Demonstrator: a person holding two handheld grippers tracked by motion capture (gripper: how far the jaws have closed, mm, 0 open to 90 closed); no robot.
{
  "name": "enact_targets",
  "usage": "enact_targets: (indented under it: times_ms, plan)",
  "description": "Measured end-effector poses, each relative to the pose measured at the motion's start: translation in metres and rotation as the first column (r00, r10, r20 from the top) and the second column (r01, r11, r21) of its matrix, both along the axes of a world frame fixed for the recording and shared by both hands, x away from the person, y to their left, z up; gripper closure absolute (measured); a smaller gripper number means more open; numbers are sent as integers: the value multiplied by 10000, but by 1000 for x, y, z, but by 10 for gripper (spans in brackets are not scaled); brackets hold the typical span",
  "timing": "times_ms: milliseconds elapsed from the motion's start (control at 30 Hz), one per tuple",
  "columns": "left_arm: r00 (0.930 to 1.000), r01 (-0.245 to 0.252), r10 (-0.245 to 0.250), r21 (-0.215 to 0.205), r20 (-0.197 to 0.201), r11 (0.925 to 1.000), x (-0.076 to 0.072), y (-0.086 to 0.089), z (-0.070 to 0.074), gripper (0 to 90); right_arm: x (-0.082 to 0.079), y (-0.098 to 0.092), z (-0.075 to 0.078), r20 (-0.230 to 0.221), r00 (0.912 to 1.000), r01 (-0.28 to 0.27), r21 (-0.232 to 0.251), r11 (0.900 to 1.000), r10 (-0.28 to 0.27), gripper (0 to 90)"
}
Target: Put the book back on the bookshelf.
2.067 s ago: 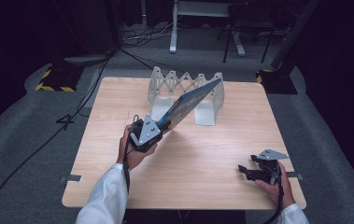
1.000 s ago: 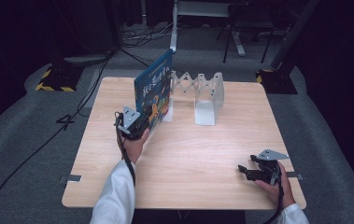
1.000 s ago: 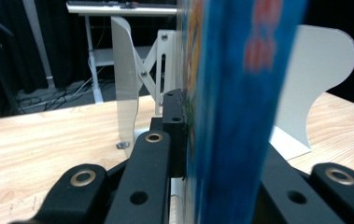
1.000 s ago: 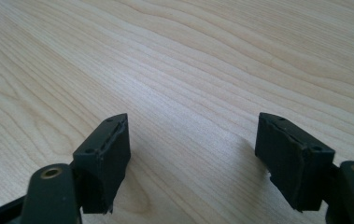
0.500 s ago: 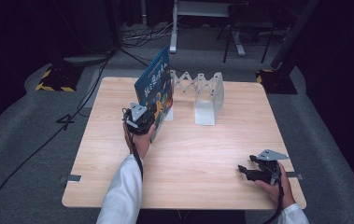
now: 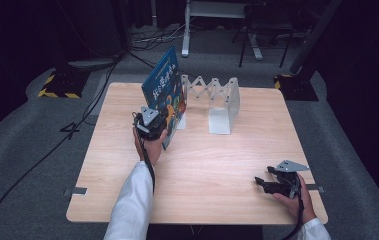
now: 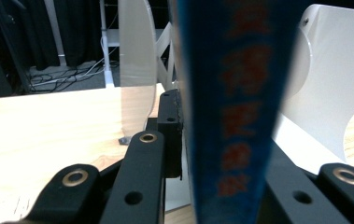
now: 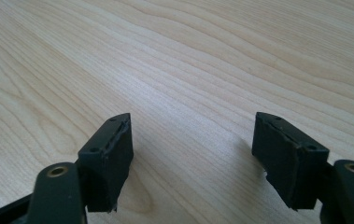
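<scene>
Counting one book, two grippers

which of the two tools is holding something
The left tool: its jaws are clamped on the blue book, upright beside the white rack. The right tool rests open, holding nothing.

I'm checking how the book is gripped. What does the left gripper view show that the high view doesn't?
The left gripper view alone shows the left gripper with its jaws clamped on the blue book at its spine edge, orange lettering close up. The high view alone shows the book's illustrated cover, the wooden table, and the right gripper at the near right corner. Both show the white bookstand.
</scene>
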State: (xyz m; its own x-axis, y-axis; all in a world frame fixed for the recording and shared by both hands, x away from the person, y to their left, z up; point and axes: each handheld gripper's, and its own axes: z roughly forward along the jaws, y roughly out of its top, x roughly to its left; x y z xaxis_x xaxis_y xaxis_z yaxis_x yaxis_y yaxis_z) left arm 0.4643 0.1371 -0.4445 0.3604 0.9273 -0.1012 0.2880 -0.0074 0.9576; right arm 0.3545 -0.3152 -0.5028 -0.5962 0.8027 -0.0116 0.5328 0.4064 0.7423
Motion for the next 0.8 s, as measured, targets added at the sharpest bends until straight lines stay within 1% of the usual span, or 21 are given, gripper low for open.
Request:
enact_targets:
  times_ms: [33,100,167,333,367,433,567,600,800]
  plan:
    - [10000,-53,53,-28,-47,10000,0,1,-1,781,0,0,0,-2,10000,0,1,10000,0,298]
    - [9999,30,-30,-19,-145,10000,-1,4,-1,769,0,0,0,-7,10000,5,11,10000,-5,297]
    - [9999,41,-39,151,-124,9999,-2,6,-2,758,0,0,0,-9,10000,9,14,10000,-9,297]
    - [9998,115,-113,146,-136,9998,-5,9,-4,752,0,0,0,-12,10000,8,18,10000,-8,297]
    - [9999,123,-121,199,-111,9997,-7,9,-4,750,0,0,0,-13,10000,12,16,10000,-12,296]
    - [9997,224,-222,595,-38,9980,-9,7,-4,740,0,0,0,-10,10000,10,13,10000,-9,296]
    - [9995,304,-304,667,-16,9973,-12,8,-4,721,0,0,0,-12,10000,19,24,10000,-19,295]
    - [9994,342,-339,700,-57,9970,-13,9,-4,716,0,0,0,-9,10000,17,21,10000,-17,295]
    - [9987,500,-502,821,1,9954,-17,15,-4,702,0,0,0,-10,10000,47,26,10000,-47,289]
